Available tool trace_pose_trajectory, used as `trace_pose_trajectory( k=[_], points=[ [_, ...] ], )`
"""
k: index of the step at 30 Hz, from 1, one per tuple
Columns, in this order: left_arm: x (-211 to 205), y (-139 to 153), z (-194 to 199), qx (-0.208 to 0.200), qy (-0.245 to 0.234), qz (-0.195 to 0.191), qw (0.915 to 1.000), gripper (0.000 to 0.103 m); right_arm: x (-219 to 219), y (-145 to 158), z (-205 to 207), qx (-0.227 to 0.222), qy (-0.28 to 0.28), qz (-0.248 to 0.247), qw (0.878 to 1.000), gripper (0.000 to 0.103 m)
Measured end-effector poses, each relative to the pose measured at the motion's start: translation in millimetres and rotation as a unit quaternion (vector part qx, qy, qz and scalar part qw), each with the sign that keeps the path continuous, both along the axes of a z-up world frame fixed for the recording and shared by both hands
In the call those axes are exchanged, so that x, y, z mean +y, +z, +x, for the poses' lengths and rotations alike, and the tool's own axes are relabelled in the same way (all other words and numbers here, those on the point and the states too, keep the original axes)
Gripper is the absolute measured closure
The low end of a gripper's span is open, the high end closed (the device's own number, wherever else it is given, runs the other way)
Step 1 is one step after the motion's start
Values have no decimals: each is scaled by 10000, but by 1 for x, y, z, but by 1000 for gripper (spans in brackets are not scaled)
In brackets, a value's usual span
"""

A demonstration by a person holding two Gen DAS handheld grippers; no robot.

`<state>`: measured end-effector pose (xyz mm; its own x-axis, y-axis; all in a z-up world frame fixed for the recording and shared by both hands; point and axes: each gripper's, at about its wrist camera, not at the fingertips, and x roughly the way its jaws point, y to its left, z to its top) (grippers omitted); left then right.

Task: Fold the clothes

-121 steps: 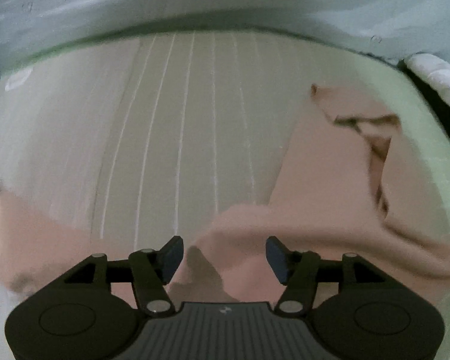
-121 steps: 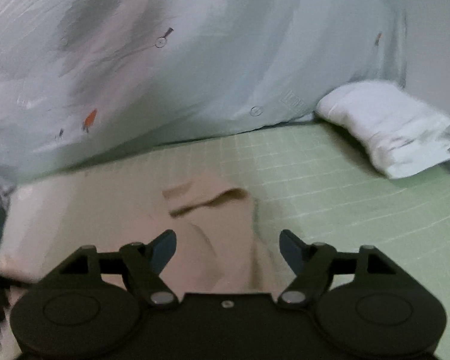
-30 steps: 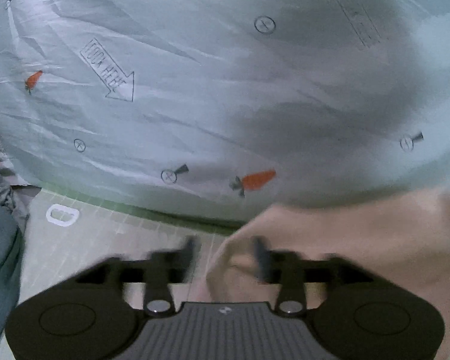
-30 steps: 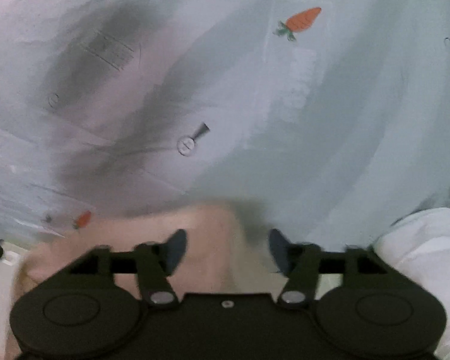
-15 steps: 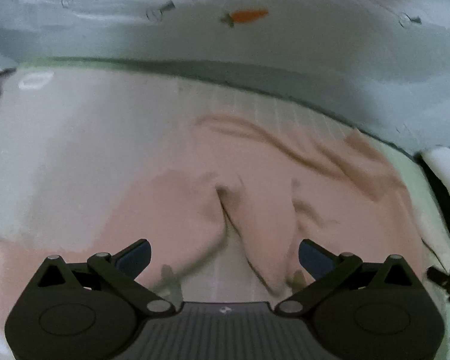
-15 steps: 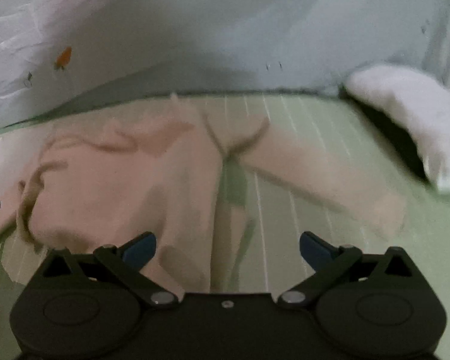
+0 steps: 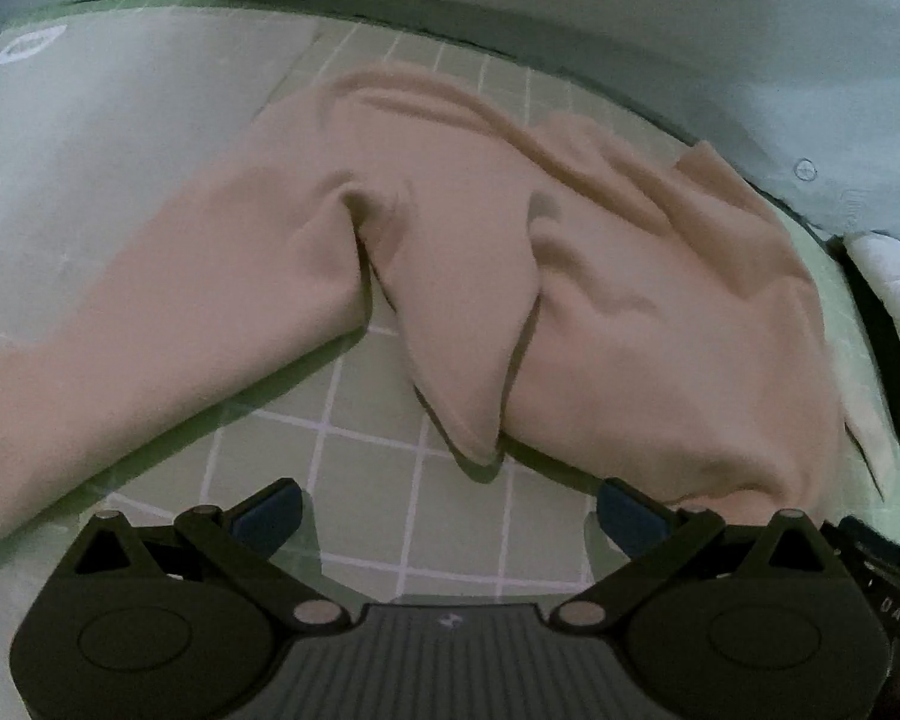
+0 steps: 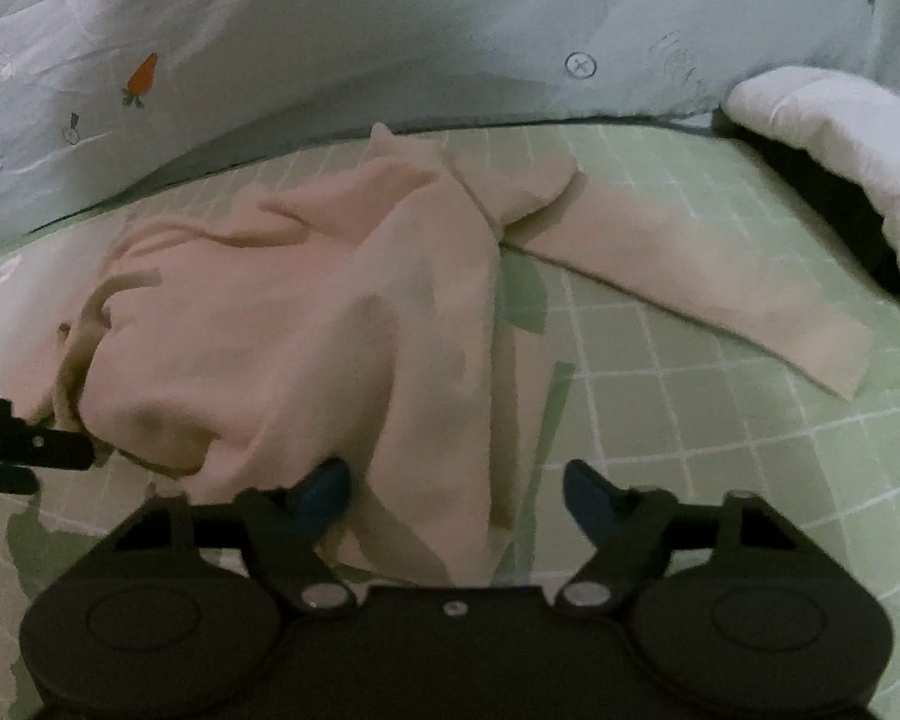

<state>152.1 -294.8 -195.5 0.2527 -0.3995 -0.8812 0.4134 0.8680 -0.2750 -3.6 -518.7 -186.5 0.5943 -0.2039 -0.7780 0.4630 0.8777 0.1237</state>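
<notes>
lying loose on the mat, both claws letting go

lying crumpled across the green grid mat [image 7: 450, 540], the beige garment [image 7: 450, 252] spreading in uneven lobes with a pointed flap sagging toward the left gripper [image 7: 447, 513]. seen from the right wrist, trailing one long strip [image 8: 690, 294] out toward the white folded cloth [image 8: 834, 138] at the mat's far corner.

standing wide apart now, both claws, gripping nothing: the left gripper hovering just short of the flap's tip, the right gripper [image 8: 456, 492] sitting low with cloth bunched between its spread jaws, its left finger [image 8: 321, 489] touching or nearly touching the fabric.

differing plainly from a second ago, when both cameras were tilted up at the carrot-print sheet [image 8: 270, 48] with jaws pinched narrower and beige cloth held between them; dropping since then onto the mat and lying slack, with the claws open from half a second ago onward.

reading this as a release after a lift or shake, leaving the garment laid out but wrinkled, not yet in a neat folded shape; needing smoothing or a fresh grip on an edge, probably.

showing no basket, bin or drawer in either view; nothing contained, only the white folded cloth resting at the mat's edge.
</notes>
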Motion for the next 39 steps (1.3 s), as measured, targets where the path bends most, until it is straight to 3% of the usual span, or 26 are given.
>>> trace_pose_trajectory(
  k=[4, 8, 12, 13, 14, 19, 25, 28, 35, 39],
  points=[
    [-5, 1, 4, -49, 46, -10, 10000, 2, -1, -5, 2, -5, 1, 290, 9996, 38],
    [-13, 2, 8, -176, -58, 26, 9998, 10, -5, -9, 3, -74, -31, 519, 9986, 47],
    [-21, 4, 10, -406, -99, 115, 9991, 38, -9, -8, 0, -215, 15, 707, 9973, 86],
    [-22, 4, 10, -426, -96, 131, 9990, 49, -10, -7, -1, -271, 75, 778, 9966, 94],
    [-22, 5, 10, -438, -75, 136, 9989, 53, -9, -6, -1, -310, 125, 839, 9959, 96],
    [-18, 11, 6, -453, 84, 145, 9988, 78, 1, 16, -13, -549, 382, 589, 9960, 98],
    [9, 35, -9, -727, 271, -24, 9970, 86, 11, 56, -43, -1107, 575, 590, 9904, 98],
    [19, 41, -14, -766, 306, -90, 9966, 86, 16, 68, -58, -1256, 638, 596, 9882, 98],
    [20, 23, -19, -241, 288, -202, 9991, 84, 18, 65, -61, -1272, 494, 673, 9884, 98],
    [15, 10, -20, 13, 237, -191, 9995, 77, 15, 62, -58, -1217, 457, 650, 9894, 98]
  ],
)
